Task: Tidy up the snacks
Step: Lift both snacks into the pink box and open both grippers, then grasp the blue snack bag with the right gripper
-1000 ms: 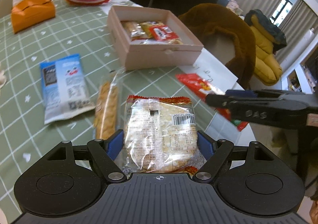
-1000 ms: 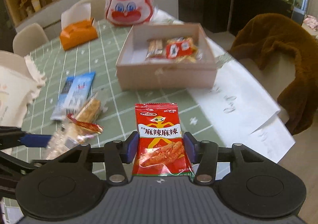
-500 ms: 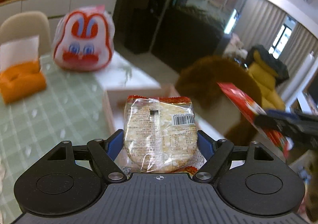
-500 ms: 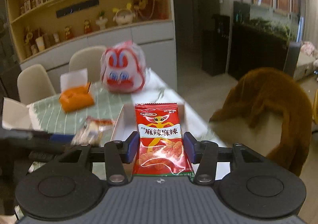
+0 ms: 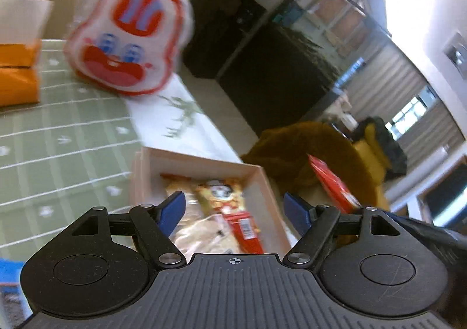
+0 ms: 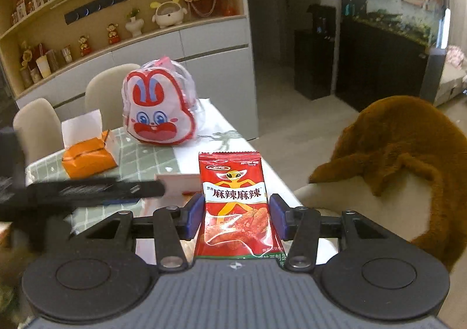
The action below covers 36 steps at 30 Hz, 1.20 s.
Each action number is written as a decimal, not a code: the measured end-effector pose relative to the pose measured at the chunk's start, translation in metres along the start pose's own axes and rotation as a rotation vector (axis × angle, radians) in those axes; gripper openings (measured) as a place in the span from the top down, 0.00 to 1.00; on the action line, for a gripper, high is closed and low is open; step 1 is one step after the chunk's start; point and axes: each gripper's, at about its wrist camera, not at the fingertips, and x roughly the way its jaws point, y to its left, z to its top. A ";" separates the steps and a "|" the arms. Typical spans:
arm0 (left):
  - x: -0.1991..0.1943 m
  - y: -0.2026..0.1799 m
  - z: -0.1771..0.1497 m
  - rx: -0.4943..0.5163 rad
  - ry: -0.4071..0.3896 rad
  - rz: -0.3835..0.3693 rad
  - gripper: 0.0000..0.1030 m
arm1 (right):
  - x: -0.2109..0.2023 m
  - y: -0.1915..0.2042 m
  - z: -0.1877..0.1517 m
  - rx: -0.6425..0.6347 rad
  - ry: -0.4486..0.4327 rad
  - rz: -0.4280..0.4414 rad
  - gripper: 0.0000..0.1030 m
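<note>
Left tool [image 5: 235,207], jaws apart, above snack-filled box [image 5: 259,180].

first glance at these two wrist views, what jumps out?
The glossy red snack packet with the yellow figure, upright and clamped in the right tool, fills the middle of the right wrist view. Behind it on the green checked tablecloth stands the white-and-red rabbit-face bag. In the left wrist view the left tool is open over the shallow pink cardboard box, where snack packs lie.
</note>
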 end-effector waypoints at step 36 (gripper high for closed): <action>-0.111 0.124 -0.122 0.003 0.155 0.396 0.23 | 0.009 0.176 -0.182 -0.045 0.304 0.057 0.26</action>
